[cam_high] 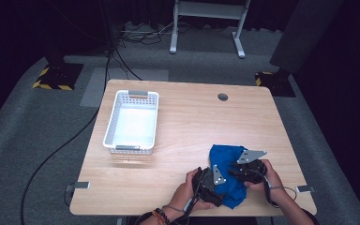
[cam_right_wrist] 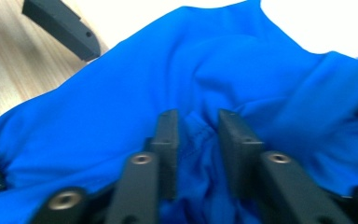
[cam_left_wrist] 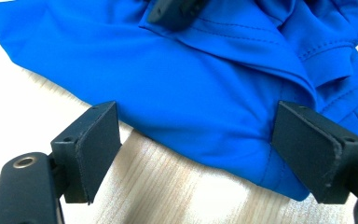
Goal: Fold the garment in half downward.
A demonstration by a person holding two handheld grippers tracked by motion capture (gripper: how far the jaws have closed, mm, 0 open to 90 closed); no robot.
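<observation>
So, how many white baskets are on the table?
1. The white basket stands on the left half of the table, apart from the blue cloth near the front edge. Nothing hides another.

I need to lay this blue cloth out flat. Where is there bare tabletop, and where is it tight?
Bare wood lies between the white basket and the blue cloth, and along the far right, from the round hole down to the cloth. The near left corner, below the basket, is free too. It is tight at the near right edge, where both hand-held grippers work the cloth.
</observation>
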